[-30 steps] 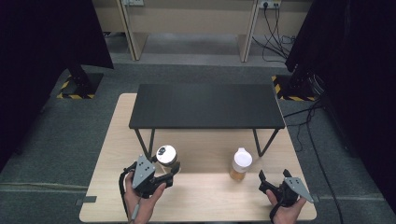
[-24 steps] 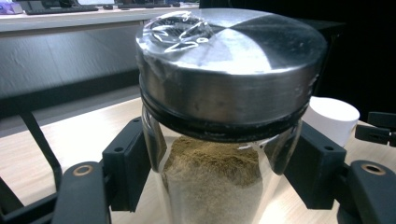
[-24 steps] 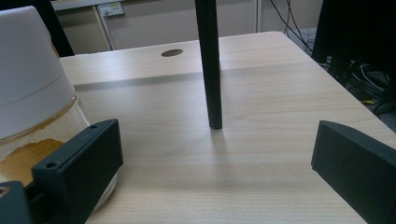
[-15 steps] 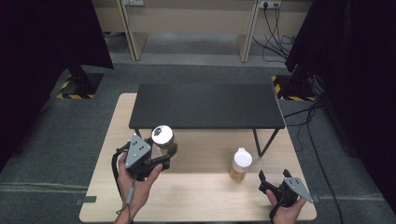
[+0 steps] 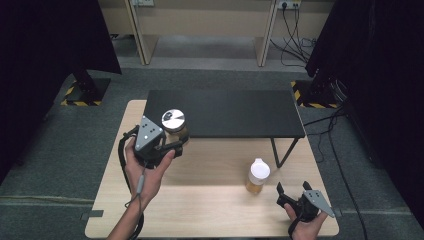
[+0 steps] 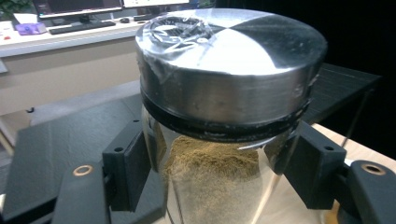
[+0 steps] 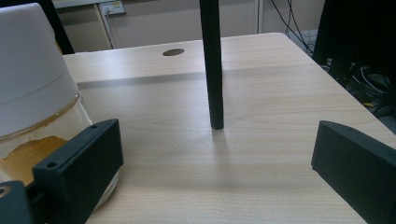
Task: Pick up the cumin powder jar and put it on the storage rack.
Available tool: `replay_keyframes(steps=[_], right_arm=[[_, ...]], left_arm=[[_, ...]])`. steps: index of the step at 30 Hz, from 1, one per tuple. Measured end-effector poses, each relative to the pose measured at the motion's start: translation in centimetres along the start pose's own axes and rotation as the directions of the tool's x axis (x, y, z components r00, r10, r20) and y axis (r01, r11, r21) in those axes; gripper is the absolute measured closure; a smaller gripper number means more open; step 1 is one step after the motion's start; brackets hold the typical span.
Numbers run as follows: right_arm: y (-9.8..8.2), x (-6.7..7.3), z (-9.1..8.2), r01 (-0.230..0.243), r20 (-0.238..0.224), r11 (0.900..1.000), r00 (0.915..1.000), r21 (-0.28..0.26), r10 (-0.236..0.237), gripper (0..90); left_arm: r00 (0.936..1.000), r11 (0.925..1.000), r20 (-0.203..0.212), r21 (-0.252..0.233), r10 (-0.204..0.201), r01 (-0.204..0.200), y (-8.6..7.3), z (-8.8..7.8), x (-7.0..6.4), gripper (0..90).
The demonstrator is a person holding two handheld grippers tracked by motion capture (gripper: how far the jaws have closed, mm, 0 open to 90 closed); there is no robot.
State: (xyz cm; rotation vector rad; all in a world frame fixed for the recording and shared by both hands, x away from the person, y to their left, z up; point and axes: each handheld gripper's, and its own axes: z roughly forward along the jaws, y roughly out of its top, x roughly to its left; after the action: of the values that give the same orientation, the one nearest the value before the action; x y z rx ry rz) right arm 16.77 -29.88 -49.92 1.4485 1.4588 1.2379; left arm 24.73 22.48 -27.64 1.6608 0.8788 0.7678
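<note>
Item: glass jar (image 5: 174, 131) w/ steel lid (image 6: 229, 51), part-filled w/ brown powder. Loc.: off the wooden table (image 5: 210, 210), at front-left corner of black shelf (image 5: 225, 112), clamped in left gripper (image 5: 167, 145) below lid. Handling (est.): rigid, smooth, breakable, moderate wt; grip glass wall under lid. Right gripper (image 5: 291, 194) stood wide, empty, right of shelf leg (image 7: 212, 65), beside white-capped jar (image 5: 258, 176).

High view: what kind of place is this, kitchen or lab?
Likely a lab or office recording room, not a kitchen: black curtains at both sides, loose cables on grey carpet, and a monitor and keyboard in the left gripper view.
</note>
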Motion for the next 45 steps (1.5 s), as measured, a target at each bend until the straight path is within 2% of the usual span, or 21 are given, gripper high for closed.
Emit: replay_keyframes(steps=[6,12,20,29,31,35,39,45], right_arm=[[0.0,0.0,0.0,0.002,0.0,1.0,1.0,-0.001,-0.002,2.2],[-0.1,0.0,0.0,0.007,-0.001,1.0,1.0,-0.002,-0.007,2.2],[-0.1,0.0,0.0,0.008,-0.004,1.0,1.0,-0.003,-0.008,2.2],[0.0,0.0,0.0,0.011,-0.006,1.0,0.9999,-0.001,-0.011,2.5],[0.0,0.0,0.0,0.012,-0.006,1.0,0.9999,-0.001,-0.012,2.5],[0.0,0.0,0.0,0.016,-0.006,1.0,0.9998,0.0,-0.016,2.5],[0.0,0.1,0.0,0.017,-0.006,1.0,0.9998,0.0,-0.017,2.5],[0.0,0.1,0.0,0.018,-0.006,1.0,0.9998,-0.001,-0.018,2.6]], left_arm=[[0.9991,0.9996,-0.038,0.024,0.017,-0.016,1.3,1.3,0.3,30.5],[0.9965,0.9974,-0.075,0.065,0.037,-0.032,2.2,3.5,0.5,30.5],[0.9952,0.9959,-0.097,0.09,0.015,-0.006,2.3,5.8,0.9,30.5],[0.9939,0.9946,-0.108,0.099,-0.02,0.031,1.6,7.2,1.5,30.5],[0.9935,0.9951,-0.107,0.086,-0.04,0.049,1.3,7.2,1.7,30.5],[0.9935,0.996,-0.106,0.074,-0.042,0.05,1.0,7.4,1.8,30.5],[0.9921,0.9951,-0.092,0.042,-0.086,0.09,0.2,7.7,2.4,30.5],[0.9909,0.9955,-0.096,-0.017,-0.094,0.093,-1.3,8.0,2.1,30.4]])
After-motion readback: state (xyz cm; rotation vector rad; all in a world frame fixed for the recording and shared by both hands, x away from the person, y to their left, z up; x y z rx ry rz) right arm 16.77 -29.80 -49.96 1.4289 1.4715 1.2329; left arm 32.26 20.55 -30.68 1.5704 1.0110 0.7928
